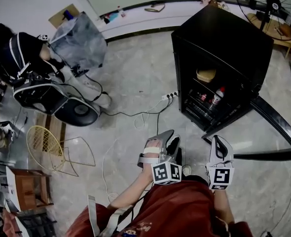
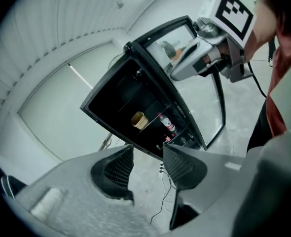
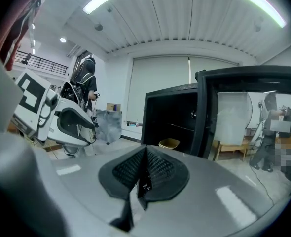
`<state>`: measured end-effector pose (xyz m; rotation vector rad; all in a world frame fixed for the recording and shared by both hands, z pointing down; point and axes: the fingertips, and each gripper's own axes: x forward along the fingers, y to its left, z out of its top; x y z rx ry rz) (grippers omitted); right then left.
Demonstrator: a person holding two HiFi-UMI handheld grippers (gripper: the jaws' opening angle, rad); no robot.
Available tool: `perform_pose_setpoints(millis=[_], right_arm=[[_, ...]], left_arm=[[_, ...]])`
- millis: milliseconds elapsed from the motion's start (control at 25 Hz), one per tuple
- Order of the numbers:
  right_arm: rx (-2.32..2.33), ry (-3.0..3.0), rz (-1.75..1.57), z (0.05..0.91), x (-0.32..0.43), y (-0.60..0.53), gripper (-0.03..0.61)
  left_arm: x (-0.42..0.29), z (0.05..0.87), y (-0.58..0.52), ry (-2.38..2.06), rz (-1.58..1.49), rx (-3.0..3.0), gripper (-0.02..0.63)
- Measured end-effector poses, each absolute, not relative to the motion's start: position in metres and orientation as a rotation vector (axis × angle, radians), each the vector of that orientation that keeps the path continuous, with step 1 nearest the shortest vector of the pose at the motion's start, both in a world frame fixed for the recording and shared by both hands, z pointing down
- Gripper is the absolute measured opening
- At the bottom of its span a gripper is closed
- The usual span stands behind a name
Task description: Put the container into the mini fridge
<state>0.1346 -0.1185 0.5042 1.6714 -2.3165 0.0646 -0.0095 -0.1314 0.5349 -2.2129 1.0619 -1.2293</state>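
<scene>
The black mini fridge [image 1: 219,48] stands on the floor ahead of me with its glass door [image 1: 276,127] swung open to the right. A tan round container [image 1: 206,75] sits on its upper shelf, and a bottle [image 1: 217,97] with a red cap stands on the shelf below. Both grippers are held low in front of my lap, well short of the fridge. My left gripper [image 1: 164,141] is open and empty [image 2: 148,169], with the container [image 2: 139,120] far beyond the jaws. My right gripper [image 1: 219,144] is shut on nothing [image 3: 144,169], and the container [image 3: 169,143] shows past it.
A power strip [image 1: 168,97] and loose cables [image 1: 145,117] lie on the tiled floor left of the fridge. A person in dark clothes [image 1: 27,58] sits at the left. A wire fan guard [image 1: 47,147], a wooden box [image 1: 27,186] and a standing fan [image 1: 264,4] are around.
</scene>
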Motion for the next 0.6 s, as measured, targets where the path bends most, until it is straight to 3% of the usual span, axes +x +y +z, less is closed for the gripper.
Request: perform_pose_setpoints(millis=[600], right_arm=[[1.62, -2.486, -0.028, 0.445, 0.103, -0.116, 0.0]], left_arm=[[-0.039, 0.446, -0.124, 1.548, -0.43, -2.512, 0.183]])
